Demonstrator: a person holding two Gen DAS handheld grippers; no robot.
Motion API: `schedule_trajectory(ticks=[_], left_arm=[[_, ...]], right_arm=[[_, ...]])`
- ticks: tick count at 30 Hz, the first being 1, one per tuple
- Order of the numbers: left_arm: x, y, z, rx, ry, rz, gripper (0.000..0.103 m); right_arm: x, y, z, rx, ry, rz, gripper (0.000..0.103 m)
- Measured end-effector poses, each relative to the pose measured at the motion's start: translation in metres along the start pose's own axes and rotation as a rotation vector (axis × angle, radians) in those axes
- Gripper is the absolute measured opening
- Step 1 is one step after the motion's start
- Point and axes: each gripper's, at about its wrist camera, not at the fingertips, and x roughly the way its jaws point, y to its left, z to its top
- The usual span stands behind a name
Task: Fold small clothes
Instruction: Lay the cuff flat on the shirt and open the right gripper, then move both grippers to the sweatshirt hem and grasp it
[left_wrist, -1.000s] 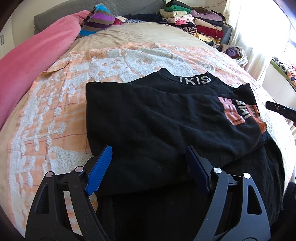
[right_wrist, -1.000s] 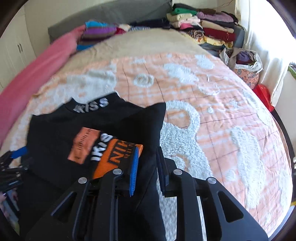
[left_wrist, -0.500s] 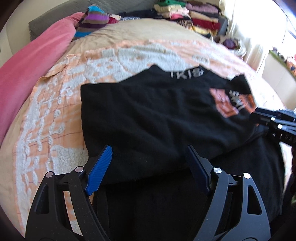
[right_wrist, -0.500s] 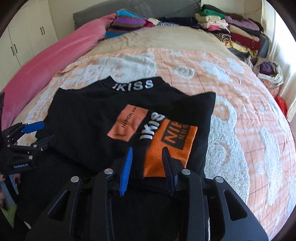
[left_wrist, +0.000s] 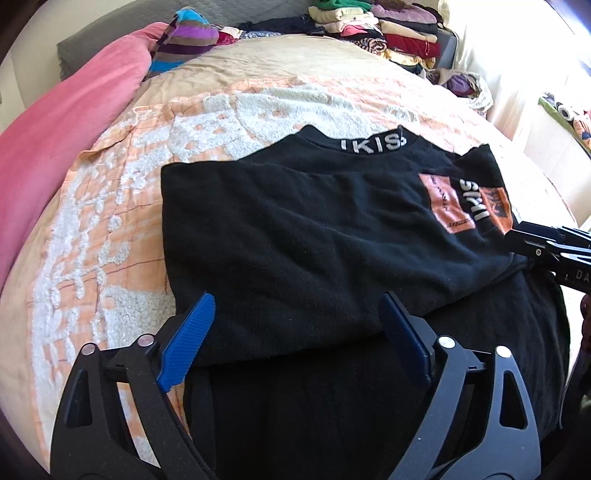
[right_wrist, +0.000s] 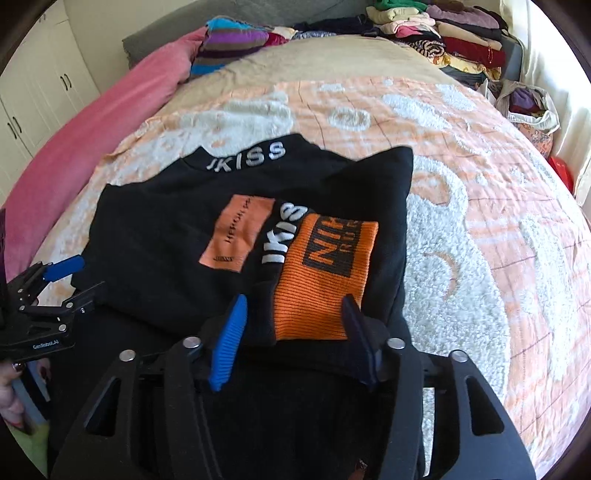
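Note:
A black top (left_wrist: 295, 236) with "IKISS" on the collar lies partly folded on the bed, sleeves folded in; an orange cuff (right_wrist: 325, 273) and an orange patch (right_wrist: 236, 232) lie on top. It also shows in the right wrist view (right_wrist: 155, 236). My left gripper (left_wrist: 295, 339) is open and empty, its jaws wide apart over the near left edge of the folded part. My right gripper (right_wrist: 295, 339) is open and empty, its jaws either side of the orange cuff's near end. Each gripper shows at the edge of the other's view, the right one (left_wrist: 554, 251) and the left one (right_wrist: 51, 291).
The bed has an orange and white tufted bedspread (left_wrist: 110, 229). A pink blanket (left_wrist: 55, 140) runs along the left side. A striped folded garment (left_wrist: 184, 48) and stacks of folded clothes (left_wrist: 388, 29) lie at the far end. A bag of clothes (right_wrist: 528, 107) stands at the right.
My right gripper has opened from nearly shut to wide, let go of the cloth and moved left behind the orange cuff. The left gripper stayed open in place.

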Motion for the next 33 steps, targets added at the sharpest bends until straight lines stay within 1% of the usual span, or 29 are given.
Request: schedule_trajectory(ticks=[4, 5, 6, 7, 15, 25, 33], left_arm=[[-0.010, 0.001, 0.002, -0.009, -0.016, 0.001, 0.085], [-0.012, 0.002, 0.003, -0.012, -0.022, 0.005, 0.087], [-0.015, 0.002, 0.003, -0.015, -0.028, 0.005, 0.092], [-0.017, 0.003, 0.004, -0.016, -0.032, 0.004, 0.092], [-0.037, 0.007, 0.009, -0.024, -0.076, 0.019, 0.093], [-0.065, 0.005, 0.007, -0.027, -0.130, 0.050, 0.093], [-0.091, -0.008, -0.002, -0.016, -0.158, 0.046, 0.093]], right_arm=[[-0.011, 0.000, 0.002, 0.020, -0.024, 0.011, 0.070], [-0.014, 0.000, 0.003, 0.023, -0.033, 0.011, 0.072], [-0.016, 0.000, 0.004, 0.025, -0.038, 0.011, 0.077], [-0.018, 0.001, 0.005, 0.023, -0.046, 0.011, 0.082], [-0.041, 0.005, 0.010, 0.007, -0.103, 0.016, 0.093], [-0.064, 0.010, 0.010, -0.009, -0.145, 0.025, 0.095], [-0.094, 0.009, 0.003, -0.057, -0.176, 0.012, 0.095]])
